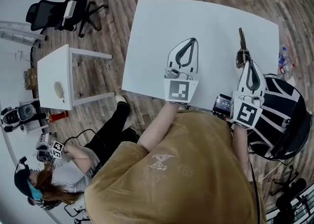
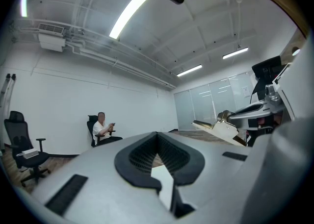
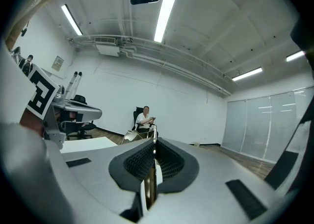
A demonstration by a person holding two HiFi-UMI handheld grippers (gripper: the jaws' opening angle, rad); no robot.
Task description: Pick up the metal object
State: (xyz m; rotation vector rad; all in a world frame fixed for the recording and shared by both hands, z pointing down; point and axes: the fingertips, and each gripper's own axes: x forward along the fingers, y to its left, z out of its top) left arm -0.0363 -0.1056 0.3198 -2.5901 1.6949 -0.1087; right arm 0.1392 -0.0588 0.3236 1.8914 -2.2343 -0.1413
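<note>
Both tongs are reaching over the white, smooth, round-cornered table (image 1: 147, 46), pointing toward 12 o'clock. The right tongs (image 1: 242, 57) (image 3: 153, 142) are clenching on the metal object (image 1: 241, 39) (image 3: 150, 184), their black ribbed pads pressing against it from both sides. Seen edge-on there, it is showing as a thin, flat, brass-toned strip standing upright in the grip and sticking out past the tips toward 12 o'clock. In the left gripper view it (image 2: 221, 126) is looking like shiny, pale blades spreading into a narrow wedge, with a rounded part near the grip. Whether it is clearing the tabletop cannot be told.

At 9 o'clock from them, the left tongs (image 1: 193, 40) (image 2: 157, 137) are clenching on nothing, their tips meeting and only a sliver of table showing in the loop behind. Each tool is grey and smooth with a black-and-white marker cube at its rear. The person's arms are stretching forward from a tan shirt, and both hands are sitting hidden under the cubes.
</note>
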